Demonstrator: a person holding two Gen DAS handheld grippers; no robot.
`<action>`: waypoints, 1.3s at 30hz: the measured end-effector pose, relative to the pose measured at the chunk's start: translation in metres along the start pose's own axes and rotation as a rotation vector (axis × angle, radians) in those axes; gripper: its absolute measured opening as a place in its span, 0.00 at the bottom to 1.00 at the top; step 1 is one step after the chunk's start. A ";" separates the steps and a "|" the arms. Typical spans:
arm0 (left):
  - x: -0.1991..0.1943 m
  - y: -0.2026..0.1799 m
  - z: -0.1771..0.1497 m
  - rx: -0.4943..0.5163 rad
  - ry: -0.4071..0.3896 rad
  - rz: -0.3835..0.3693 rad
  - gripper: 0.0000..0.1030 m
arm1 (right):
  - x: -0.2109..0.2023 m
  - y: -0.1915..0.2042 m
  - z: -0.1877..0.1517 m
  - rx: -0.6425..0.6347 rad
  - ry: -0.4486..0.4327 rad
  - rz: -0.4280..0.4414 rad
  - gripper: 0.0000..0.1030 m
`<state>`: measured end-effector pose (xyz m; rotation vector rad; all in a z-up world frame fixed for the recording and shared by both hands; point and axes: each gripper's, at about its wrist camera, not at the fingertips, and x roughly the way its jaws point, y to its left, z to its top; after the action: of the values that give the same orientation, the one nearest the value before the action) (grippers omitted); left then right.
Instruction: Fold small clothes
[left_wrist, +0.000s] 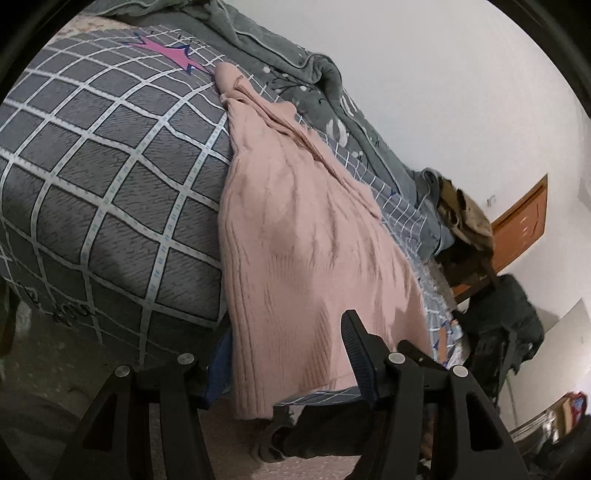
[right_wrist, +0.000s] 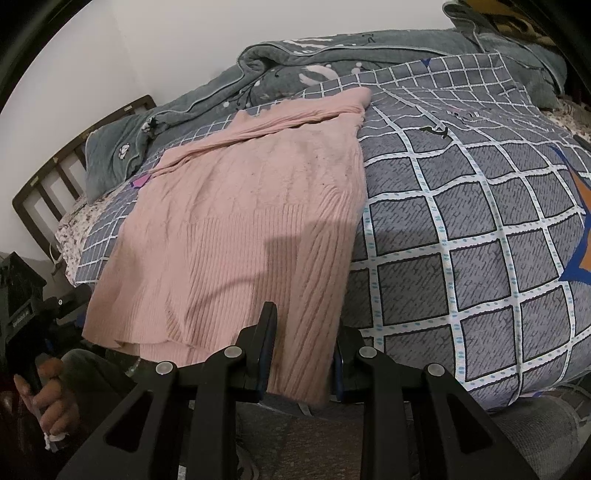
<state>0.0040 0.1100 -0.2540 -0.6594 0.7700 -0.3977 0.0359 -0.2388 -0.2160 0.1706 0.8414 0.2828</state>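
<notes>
The right tool (right_wrist: 303, 354) is clenched on the near hem of the pink sweater (right_wrist: 243, 206); cloth hides its pads. The left tool (left_wrist: 284, 354) straddles the same hem, its left finger hidden, grip unclear. The sweater lies flat on the checked bedspread (right_wrist: 461, 221), sleeve folded over its far end.

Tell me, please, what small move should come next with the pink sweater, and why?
Probably bring the left gripper, jaws open, onto the hem's free corner and close. The right gripper seems clamped on the hem's other end, and the pink sweater lies flat on the quilt, so a second grip would let both lift the hem.
</notes>
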 end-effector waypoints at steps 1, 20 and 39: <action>0.002 -0.002 -0.001 0.010 0.006 0.012 0.52 | 0.000 0.001 0.000 -0.002 0.000 -0.002 0.25; -0.013 -0.010 -0.001 0.009 -0.024 0.078 0.06 | -0.017 0.000 -0.003 -0.010 -0.047 -0.020 0.05; -0.056 -0.059 0.112 -0.098 -0.209 -0.018 0.06 | -0.059 -0.025 0.106 0.382 -0.143 0.425 0.05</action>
<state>0.0447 0.1427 -0.1258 -0.7865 0.5879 -0.3034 0.0826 -0.2846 -0.1110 0.7237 0.7044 0.4998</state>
